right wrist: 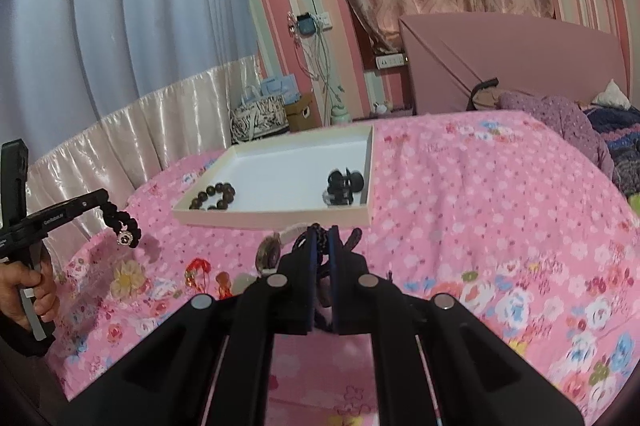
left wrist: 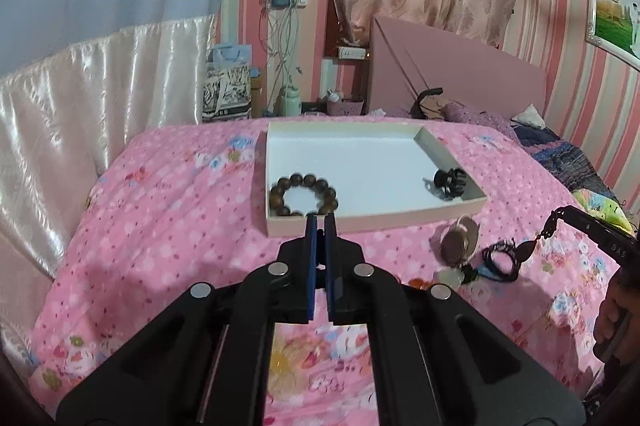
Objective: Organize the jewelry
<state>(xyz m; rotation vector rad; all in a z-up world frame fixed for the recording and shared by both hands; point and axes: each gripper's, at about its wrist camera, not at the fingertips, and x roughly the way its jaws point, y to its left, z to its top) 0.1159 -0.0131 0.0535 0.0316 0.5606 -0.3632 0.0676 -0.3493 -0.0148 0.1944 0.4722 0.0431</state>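
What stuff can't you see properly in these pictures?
1. Black bead bracelet: missing from the left wrist view, where the left gripper hides what its own jaws pinch.
2. Wooden bead bracelet: in the left wrist view, its near beads are hidden by the box wall.
3. Black cord: in the right wrist view, it is mostly behind the right gripper.
4. Small red trinkets: in the right wrist view, they are too blurred to name.

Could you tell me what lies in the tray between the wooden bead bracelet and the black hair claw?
Nothing: between the bracelet and the claw there is only bare white tray floor, plainest in the left wrist view.
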